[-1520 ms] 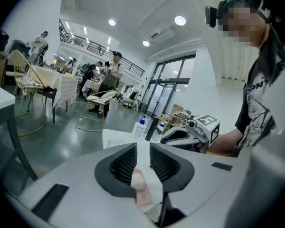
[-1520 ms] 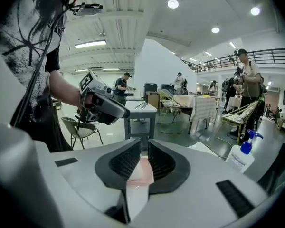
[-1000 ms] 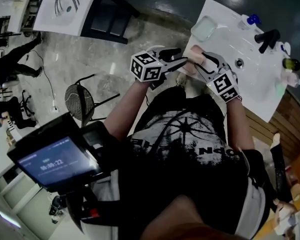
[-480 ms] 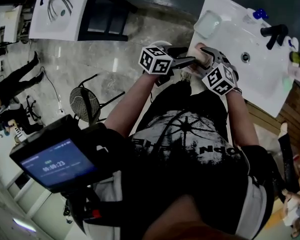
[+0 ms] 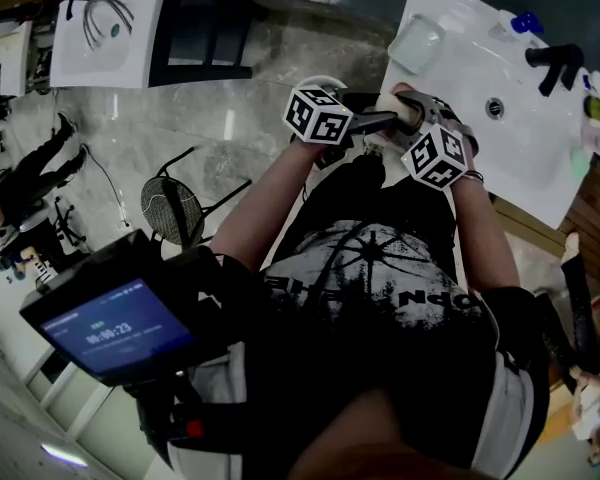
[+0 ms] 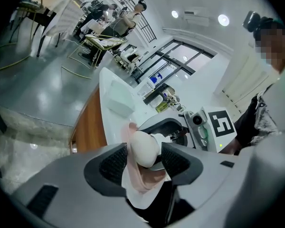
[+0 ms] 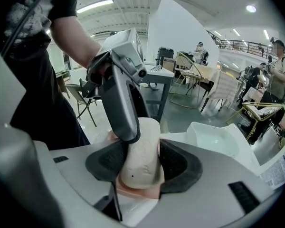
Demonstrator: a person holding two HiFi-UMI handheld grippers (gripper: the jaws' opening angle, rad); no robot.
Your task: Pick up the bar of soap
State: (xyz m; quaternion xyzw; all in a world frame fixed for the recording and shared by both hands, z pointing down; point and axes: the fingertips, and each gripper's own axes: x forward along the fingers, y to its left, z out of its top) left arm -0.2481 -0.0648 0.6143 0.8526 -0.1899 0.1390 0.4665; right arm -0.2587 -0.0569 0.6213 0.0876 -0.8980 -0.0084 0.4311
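The bar of soap (image 7: 143, 148) is seen standing on edge on a pink tray (image 7: 133, 192). The tray is set at the near left edge of the white counter (image 5: 520, 158), in the upper middle of the head view. The soap is flanked by both tools at once.

The left tool (image 6: 143, 159) is reached in from the left of the head view. Its jaws have just been opening, and they are held released. The rounded end of the soap is framed between the dark ribbed pads (image 6: 115, 164), which lie close beside it, and no squeeze can be seen.

The right tool (image 7: 141, 161) is angled down from the lower right. Its jaws have just been drawn a little closer, yet they are also left released. The soap's broad sides are bracketed by its pads (image 7: 176, 161), and the gap is nearly filled. In the right gripper view, one jaw of the left tool is seen crossing down against the soap's upper left side.

Farther up the counter, a white soap dish (image 5: 420, 43) is placed near the left corner. A black faucet (image 5: 555, 60) is mounted toward the upper right of the frame.
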